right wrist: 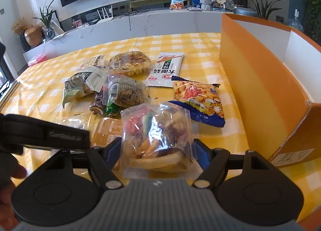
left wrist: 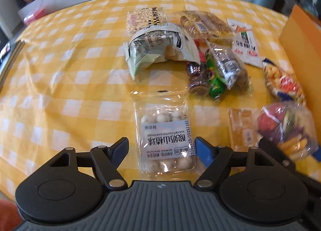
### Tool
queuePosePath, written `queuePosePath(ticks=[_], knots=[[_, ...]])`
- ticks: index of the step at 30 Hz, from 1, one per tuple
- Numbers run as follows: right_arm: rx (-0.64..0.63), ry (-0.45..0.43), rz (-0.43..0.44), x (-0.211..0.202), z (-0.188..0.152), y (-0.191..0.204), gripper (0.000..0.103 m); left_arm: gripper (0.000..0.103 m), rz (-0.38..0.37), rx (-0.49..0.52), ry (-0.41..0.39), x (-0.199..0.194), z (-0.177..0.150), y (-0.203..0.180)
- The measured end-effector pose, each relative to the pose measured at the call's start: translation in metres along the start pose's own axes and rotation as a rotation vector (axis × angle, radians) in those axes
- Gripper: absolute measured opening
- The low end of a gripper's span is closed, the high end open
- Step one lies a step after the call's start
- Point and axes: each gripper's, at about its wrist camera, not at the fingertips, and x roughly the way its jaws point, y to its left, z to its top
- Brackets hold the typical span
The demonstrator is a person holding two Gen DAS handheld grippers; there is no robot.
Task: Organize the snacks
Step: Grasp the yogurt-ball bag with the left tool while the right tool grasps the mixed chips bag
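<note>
Right gripper (right wrist: 157, 146) has its blue-padded jaws closed on a clear plastic bag of mixed colourful crisps (right wrist: 158, 132), held up off the yellow-and-white checked tablecloth (right wrist: 200, 46). Beside it on the right stands a tall orange cardboard box with a white inside (right wrist: 260, 82), open at the top; only the right wrist view shows that interior, while the left one catches just an orange edge.

Left gripper (left wrist: 162, 147) sits wide open, jaws either side of a clear packet of white yogurt-coated balls with a printed label (left wrist: 166, 140), lying flat on the cloth; whether the pads touch it I cannot tell. That label reads clearly only here; in the right view the left gripper's body covers the packet.

Further back, a loose heap: a crumpled pale green-and-white bag (right wrist: 80, 86), a white sachet with red lettering (right wrist: 166, 68), and an orange-and-blue puffed snack bag (right wrist: 200, 98) near the box.
</note>
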Motion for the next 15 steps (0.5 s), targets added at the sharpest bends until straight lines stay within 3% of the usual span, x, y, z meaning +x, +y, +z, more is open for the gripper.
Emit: queuePosePath(ticks=[5, 10, 15], knots=[[-0.061, -0.012, -0.038, 0.0007, -0.0014, 0.0076, 0.084, 0.090, 0.021, -0.020, -0.018, 0.0055, -0.0041, 0.0000], [-0.042, -0.010, -0.038, 0.0036, -0.0016, 0.0034, 0.083, 0.090, 0.029, -0.032, -0.058, 0.0054, -0.0059, -0.0028], [-0.045, -0.005, -0.024, 0.0050, -0.0018, 0.0044, 0.075, 0.075, -0.004, -0.093, -0.079, 0.0030, -0.0106, 0.0001]])
